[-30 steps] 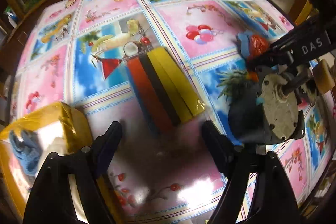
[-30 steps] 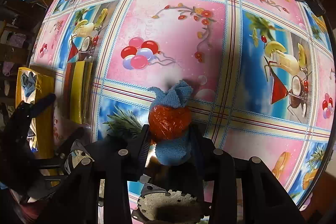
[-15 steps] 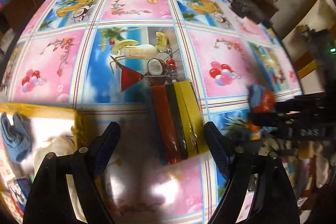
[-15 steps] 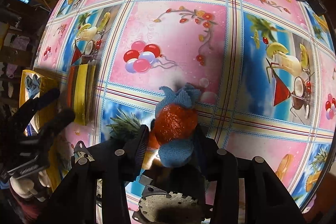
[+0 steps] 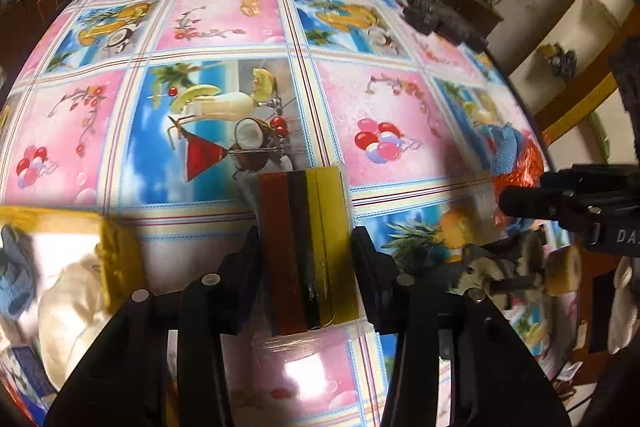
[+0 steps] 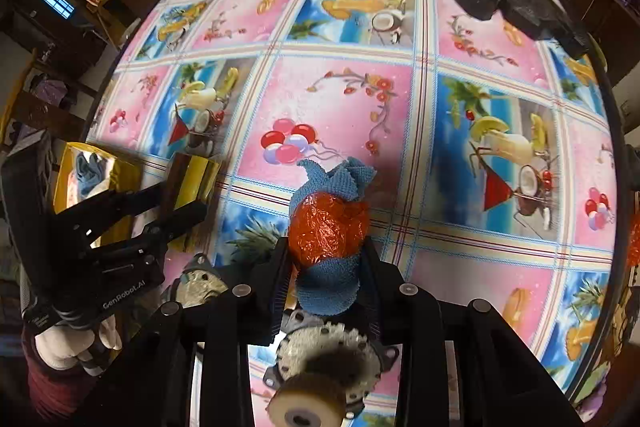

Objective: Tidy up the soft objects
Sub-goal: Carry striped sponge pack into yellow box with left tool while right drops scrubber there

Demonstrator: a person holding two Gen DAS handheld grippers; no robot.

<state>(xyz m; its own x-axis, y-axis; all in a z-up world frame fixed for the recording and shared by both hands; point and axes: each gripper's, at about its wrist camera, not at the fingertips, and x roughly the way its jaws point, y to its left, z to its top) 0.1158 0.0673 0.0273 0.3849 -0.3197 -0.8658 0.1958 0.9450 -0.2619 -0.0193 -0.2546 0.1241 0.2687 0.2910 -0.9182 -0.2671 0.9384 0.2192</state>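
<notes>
Partway through, judging by the layout. Already inside the yellow box [image 5: 116, 251], at the lower left of the left wrist view: one blue cloth [image 5: 14, 267] and one cream-white soft lump [image 5: 68, 299]; anything else in there too blurred to tell.

Left to put away, apparently two items. First, one shrink-wrapped pack of sponges [image 5: 306, 247], striped red, black and yellow, at centre bottom of the left wrist view, sitting between the jaws of the left gripper [image 5: 306, 259]. Jaws closed in against both sides of the pack, seemingly clamped on it; lifted or on the tablecloth [image 5: 224, 23], cannot tell.

Second, one blue cloth bundle with an orange-red mesh wrap [image 6: 328, 231], centre of the right wrist view, pinched between the jaws of the right gripper [image 6: 326, 267], jaws pressed onto its lower half.

Also counted: two grippers, one yellow box, one dark lumpy object [image 6: 516, 3] at the upper right of the right wrist view, well apart from everything else. Not clear whether soft or part of the job.
</notes>
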